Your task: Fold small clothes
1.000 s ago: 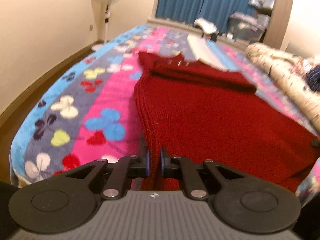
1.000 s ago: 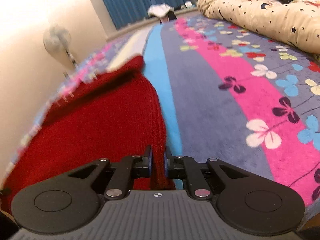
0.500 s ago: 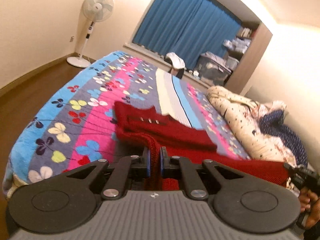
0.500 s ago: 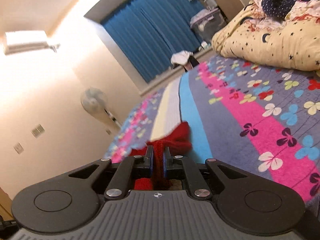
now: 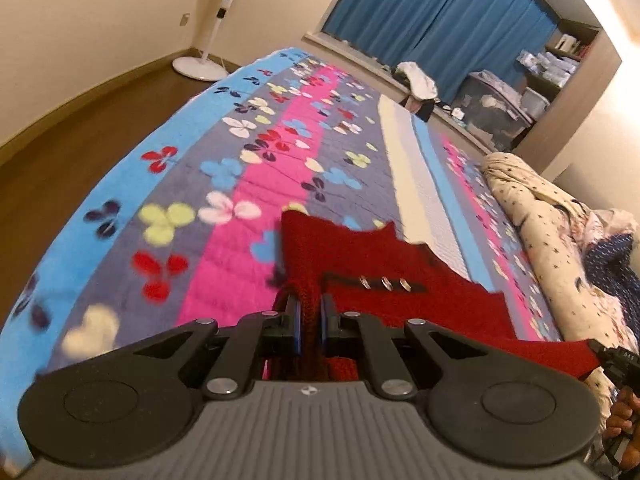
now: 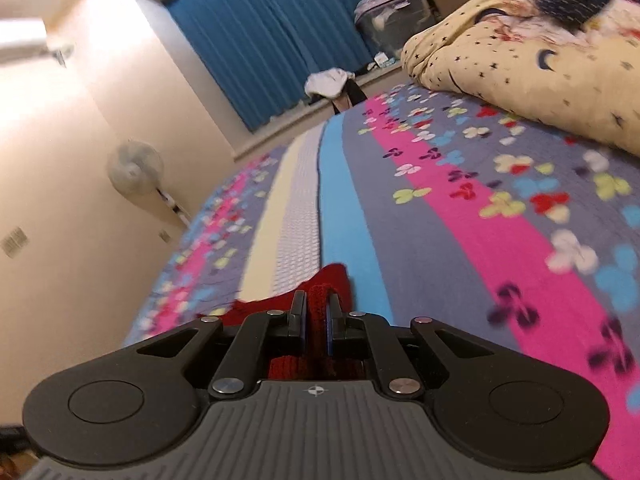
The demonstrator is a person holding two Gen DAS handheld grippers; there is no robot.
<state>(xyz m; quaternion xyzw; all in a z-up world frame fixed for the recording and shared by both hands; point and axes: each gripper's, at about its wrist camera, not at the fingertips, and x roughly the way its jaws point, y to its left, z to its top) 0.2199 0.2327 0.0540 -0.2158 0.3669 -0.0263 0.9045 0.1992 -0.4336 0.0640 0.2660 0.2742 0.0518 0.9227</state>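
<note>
A red knit sweater (image 5: 360, 256) with a small button placket lies on the flowered bedspread (image 5: 224, 184). My left gripper (image 5: 309, 320) is shut on one bottom corner of the sweater and holds it raised above the bed. My right gripper (image 6: 316, 320) is shut on the other bottom corner of the sweater (image 6: 328, 280). The hem stretches between the two grippers. The right gripper also shows in the left wrist view (image 5: 616, 360) at the right edge. The sweater's lower body is hidden under the gripper bodies.
A rolled cream star-print duvet (image 5: 552, 216) with dark blue clothing (image 5: 616, 264) lies along the bed's right side. A standing fan (image 5: 216, 20) is on the floor at the left. Blue curtains (image 5: 432, 16) and storage boxes (image 5: 492, 112) are beyond the bed's far end.
Both grippers have lifted the sweater's bottom edge off the bed and carried it forward toward the collar. Much less of the sweater's body shows now.
</note>
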